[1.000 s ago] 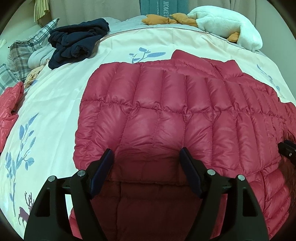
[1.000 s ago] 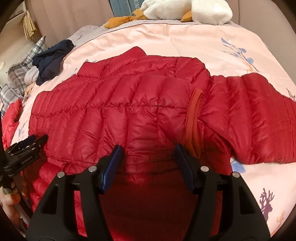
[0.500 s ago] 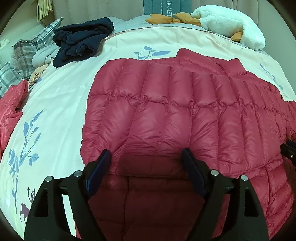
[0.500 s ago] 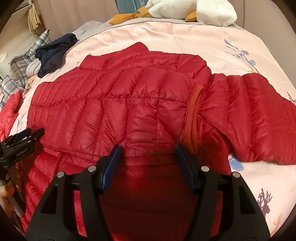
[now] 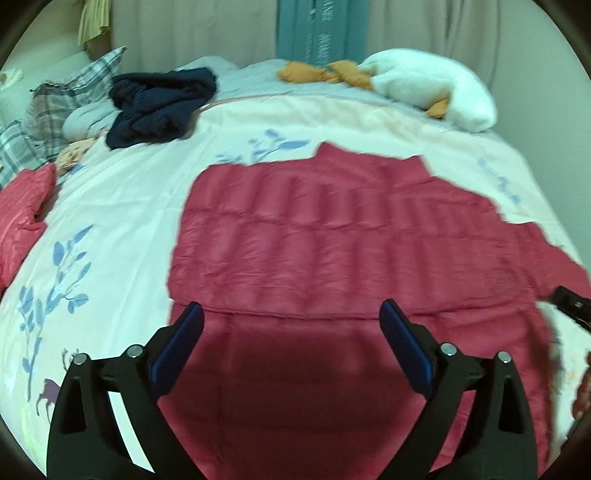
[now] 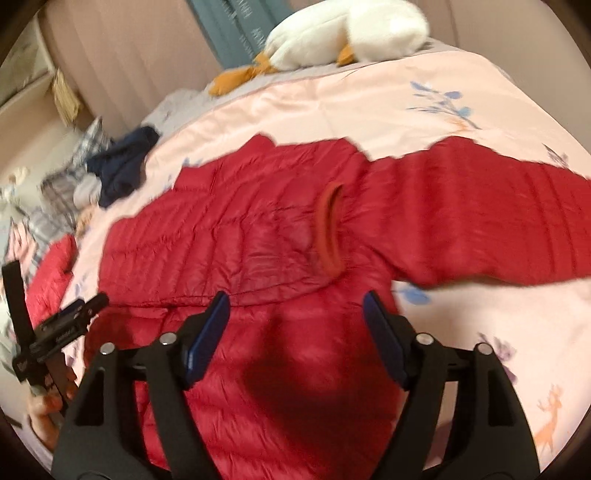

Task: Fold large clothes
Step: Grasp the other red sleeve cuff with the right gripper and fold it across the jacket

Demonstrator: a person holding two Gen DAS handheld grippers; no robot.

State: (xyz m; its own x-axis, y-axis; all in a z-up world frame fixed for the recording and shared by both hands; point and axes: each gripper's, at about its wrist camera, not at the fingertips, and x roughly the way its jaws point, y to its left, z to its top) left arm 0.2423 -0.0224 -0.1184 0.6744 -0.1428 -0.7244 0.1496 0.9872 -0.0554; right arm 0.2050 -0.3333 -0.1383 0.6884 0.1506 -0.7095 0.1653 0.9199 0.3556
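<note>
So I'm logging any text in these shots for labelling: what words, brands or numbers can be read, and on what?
Teal banner behind the bed: white lettering, too blurred to read.
Left gripper, seen from the right wrist view: small pale print on its black body, too small to read.
Red jacket, bedcover: no text seen.

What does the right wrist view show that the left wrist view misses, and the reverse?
Right wrist only: the jacket's outstretched sleeve, its orange cuff, and the hand holding the left claw. Left wrist only: the blue plant print on the quilt. Both: jacket, navy garment, white plush, open claws.
</note>
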